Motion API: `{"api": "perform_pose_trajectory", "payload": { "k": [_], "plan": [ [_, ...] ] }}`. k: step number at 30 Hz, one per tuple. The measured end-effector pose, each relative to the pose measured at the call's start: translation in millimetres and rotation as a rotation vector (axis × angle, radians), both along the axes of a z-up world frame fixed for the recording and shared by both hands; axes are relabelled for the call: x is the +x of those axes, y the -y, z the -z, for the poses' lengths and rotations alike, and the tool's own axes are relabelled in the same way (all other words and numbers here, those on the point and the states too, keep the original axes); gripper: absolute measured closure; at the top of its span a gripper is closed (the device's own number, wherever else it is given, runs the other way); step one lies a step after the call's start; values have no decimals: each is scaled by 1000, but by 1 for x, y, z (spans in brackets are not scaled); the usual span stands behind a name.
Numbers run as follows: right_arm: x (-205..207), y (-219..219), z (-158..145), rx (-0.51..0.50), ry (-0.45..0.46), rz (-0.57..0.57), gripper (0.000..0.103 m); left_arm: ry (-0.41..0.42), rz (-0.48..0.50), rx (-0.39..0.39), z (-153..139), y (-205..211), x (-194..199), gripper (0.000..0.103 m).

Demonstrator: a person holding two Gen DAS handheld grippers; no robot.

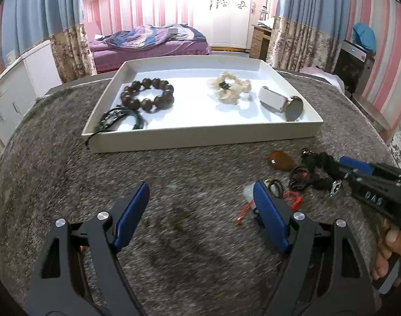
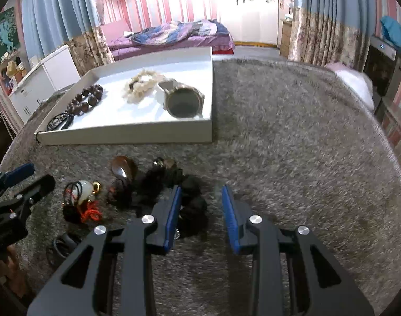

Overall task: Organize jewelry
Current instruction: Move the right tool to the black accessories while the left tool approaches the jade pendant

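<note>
A white tray [image 1: 200, 139] holds a brown bead bracelet [image 1: 148, 93], a black cord [image 1: 121, 118], a cream scrunchie [image 1: 228, 88] and a white-strapped watch [image 1: 282, 102]. In front of it, loose pieces lie on the grey carpet: an amber pendant [image 2: 123, 169], a white pendant on red cord [image 2: 86, 187] and a black tangle [image 2: 163, 184]. My right gripper [image 2: 201, 189] is open, its left finger [image 2: 171, 210] at the tangle's edge, with black fabric partly in the gap but not pinched. My left gripper [image 1: 201, 187] is wide open and empty over bare carpet, left of the pile.
The tray [image 2: 126, 134] and pile rest on a shaggy grey cover [image 2: 292, 144] with rounded edges. A hand [image 1: 392, 242] holds the right gripper [image 1: 334, 164]. A small dark ring [image 2: 62, 246] lies near the front edge. A bed and curtains stand behind.
</note>
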State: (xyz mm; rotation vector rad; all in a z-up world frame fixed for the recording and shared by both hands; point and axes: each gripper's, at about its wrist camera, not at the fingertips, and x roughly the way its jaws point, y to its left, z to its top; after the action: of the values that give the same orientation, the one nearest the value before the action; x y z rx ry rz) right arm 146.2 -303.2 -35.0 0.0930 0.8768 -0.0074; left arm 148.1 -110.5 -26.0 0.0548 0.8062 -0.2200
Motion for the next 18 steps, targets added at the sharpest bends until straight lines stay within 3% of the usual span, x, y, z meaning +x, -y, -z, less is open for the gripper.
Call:
{"api": "perform_pose_trajectory", "payload": {
  "k": [10,18],
  "plan": [
    [5,0,4,8,-4,-21,71,-37,62,-3,11,28,12,27],
    [7,-3,3,9,-7,-47,88,-77,140,-35,19,41,12,63]
  ]
}}
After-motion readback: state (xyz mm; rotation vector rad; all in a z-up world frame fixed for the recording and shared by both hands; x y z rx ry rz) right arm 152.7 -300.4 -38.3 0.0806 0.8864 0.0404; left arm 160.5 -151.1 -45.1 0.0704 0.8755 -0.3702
